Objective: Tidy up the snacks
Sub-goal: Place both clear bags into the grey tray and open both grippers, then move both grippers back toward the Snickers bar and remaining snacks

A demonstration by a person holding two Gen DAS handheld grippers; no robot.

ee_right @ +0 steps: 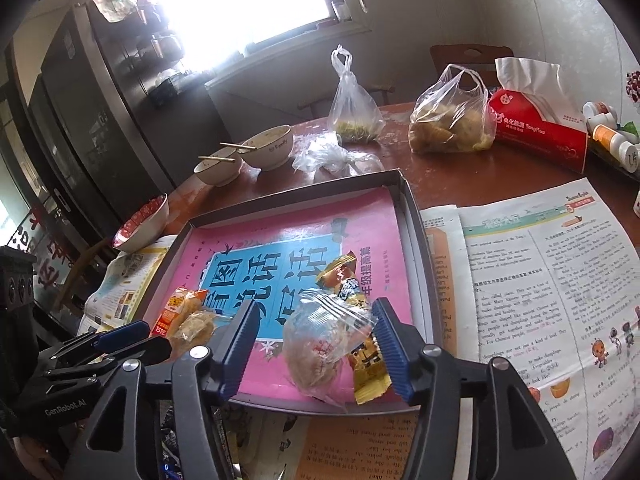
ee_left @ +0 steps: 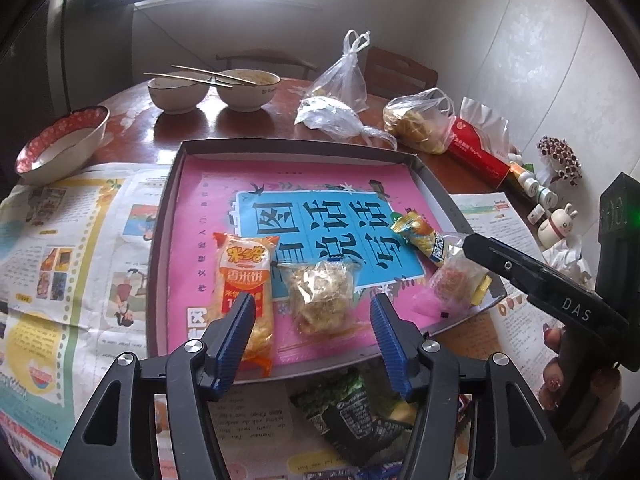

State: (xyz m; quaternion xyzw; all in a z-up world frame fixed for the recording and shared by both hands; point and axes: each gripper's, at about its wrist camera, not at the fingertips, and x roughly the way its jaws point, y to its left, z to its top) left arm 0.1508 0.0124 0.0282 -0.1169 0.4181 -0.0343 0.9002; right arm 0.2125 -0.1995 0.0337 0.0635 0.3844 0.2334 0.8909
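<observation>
From the left wrist, the left gripper (ee_left: pixel 312 314) stands released over a clear-wrapped pastry (ee_left: pixel 320 296) lying beside an orange rice-cracker pack (ee_left: pixel 242 280) in the shallow tray (ee_left: pixel 296 146), so a placing step looks done. From the right wrist, the right gripper (ee_right: pixel 316 336) is likewise unclenched around a clear-wrapped snack (ee_right: pixel 320 348) resting on a yellow packet (ee_right: pixel 362 372). Next, I judge, comes fetching the dark green packet (ee_left: pixel 352 412) lying outside the tray.

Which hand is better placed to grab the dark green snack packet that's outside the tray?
Probably the left. The dark green packet lies just under the left gripper, whose fingers are open. The right wrist view doesn't clearly show it.
</observation>
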